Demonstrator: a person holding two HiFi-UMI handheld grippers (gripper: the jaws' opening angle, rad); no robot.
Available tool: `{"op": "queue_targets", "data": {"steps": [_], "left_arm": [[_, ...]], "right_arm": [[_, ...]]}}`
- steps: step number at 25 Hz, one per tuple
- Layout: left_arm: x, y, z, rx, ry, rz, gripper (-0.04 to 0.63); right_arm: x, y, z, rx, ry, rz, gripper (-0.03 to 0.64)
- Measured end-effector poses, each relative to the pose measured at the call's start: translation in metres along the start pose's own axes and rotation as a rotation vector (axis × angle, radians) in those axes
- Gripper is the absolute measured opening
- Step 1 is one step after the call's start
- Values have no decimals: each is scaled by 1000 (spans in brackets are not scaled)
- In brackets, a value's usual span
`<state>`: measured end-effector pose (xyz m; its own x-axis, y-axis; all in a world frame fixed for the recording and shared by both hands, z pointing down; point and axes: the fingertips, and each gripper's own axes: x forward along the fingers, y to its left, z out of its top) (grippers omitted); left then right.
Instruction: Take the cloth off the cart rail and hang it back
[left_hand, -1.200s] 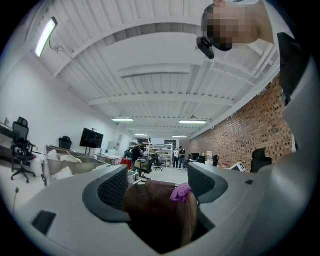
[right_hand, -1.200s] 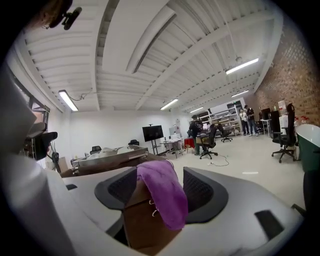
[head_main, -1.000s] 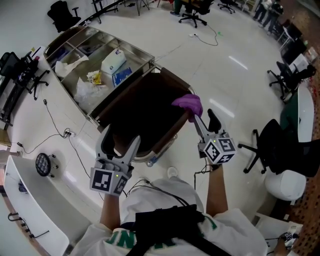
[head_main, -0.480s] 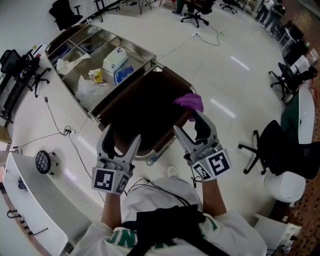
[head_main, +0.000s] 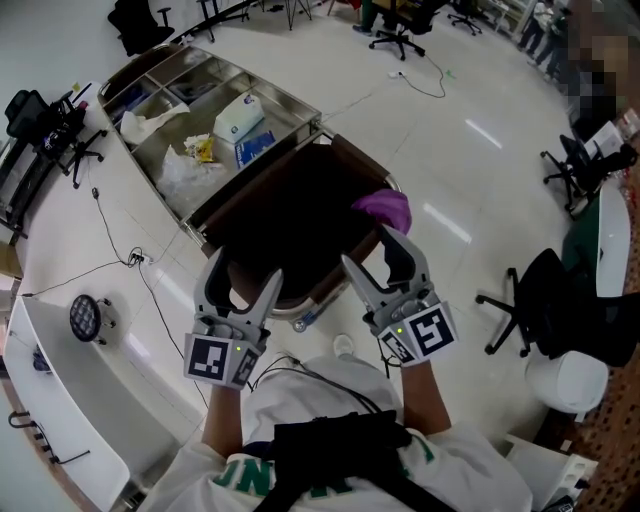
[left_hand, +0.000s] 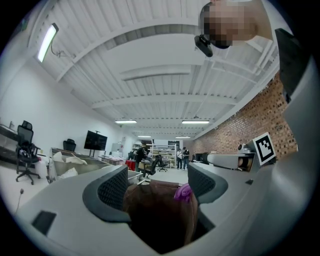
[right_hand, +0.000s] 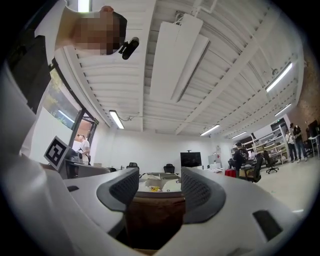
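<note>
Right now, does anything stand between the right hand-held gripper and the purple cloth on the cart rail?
Nothing visible does. The purple cloth sits just ahead of the right hand-held gripper, whose jaws are closing with nothing between them.

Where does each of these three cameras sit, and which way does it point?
Head view: on the person's head, looking steeply down at the cart, brown bag and purple cloth; shows both forearms, left gripper, right gripper.
Left gripper view: rides the left gripper, looking along its open jaws at bag and cloth.
Right gripper view: rides the right gripper, whose empty jaws are closing, facing the bag.
Shared: all three see the bag.
</note>
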<state>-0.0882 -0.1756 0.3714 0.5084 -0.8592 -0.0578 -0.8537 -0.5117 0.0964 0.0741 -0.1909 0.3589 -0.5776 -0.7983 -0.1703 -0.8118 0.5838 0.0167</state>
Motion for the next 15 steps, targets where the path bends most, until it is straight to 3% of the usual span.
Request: {"op": "queue_targets", "data": {"steps": [15], "left_arm": [[-10,6,-3,-8,4,7,368]], "right_arm": [[4,18,-5,5,12,24,278]]}}
